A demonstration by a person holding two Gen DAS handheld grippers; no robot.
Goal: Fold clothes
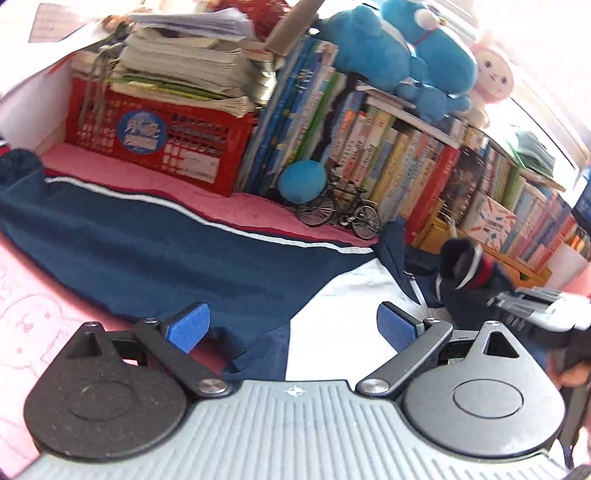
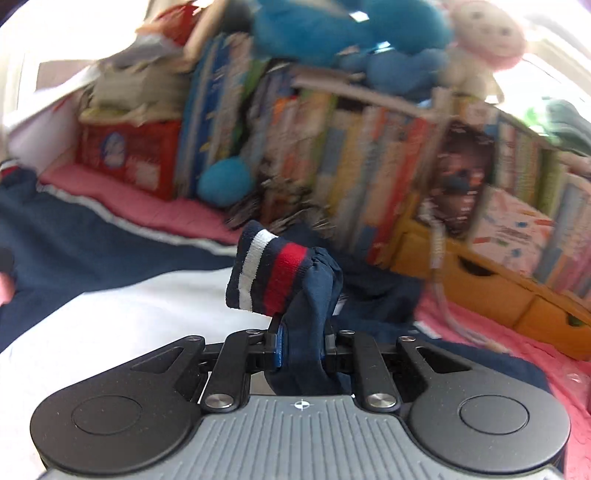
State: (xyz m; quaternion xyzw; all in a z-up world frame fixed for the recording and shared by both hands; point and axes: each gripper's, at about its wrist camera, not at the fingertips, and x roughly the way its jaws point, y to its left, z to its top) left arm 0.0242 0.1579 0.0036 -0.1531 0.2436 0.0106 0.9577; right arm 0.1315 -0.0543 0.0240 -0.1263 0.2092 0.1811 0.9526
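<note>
ribbed striped cuff (image 2: 266, 273) bunched between right gripper (image 2: 301, 349) fingers.

The right wrist view smeared the books (image 2: 369, 155) and plush toys (image 2: 332, 26) beyond reading. The sleeve (image 2: 306, 325) hid the right gripper's (image 2: 301, 347) pads. The jacket (image 1: 147, 251) ran off the left view's left edge.

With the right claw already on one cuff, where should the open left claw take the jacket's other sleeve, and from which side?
Probably at the left sleeve cuff end, where the fabric gathers and narrows. The sleeve lies flat on the pink sheet, so the left claw should likely come from above, straddling the cuff's width.
</note>
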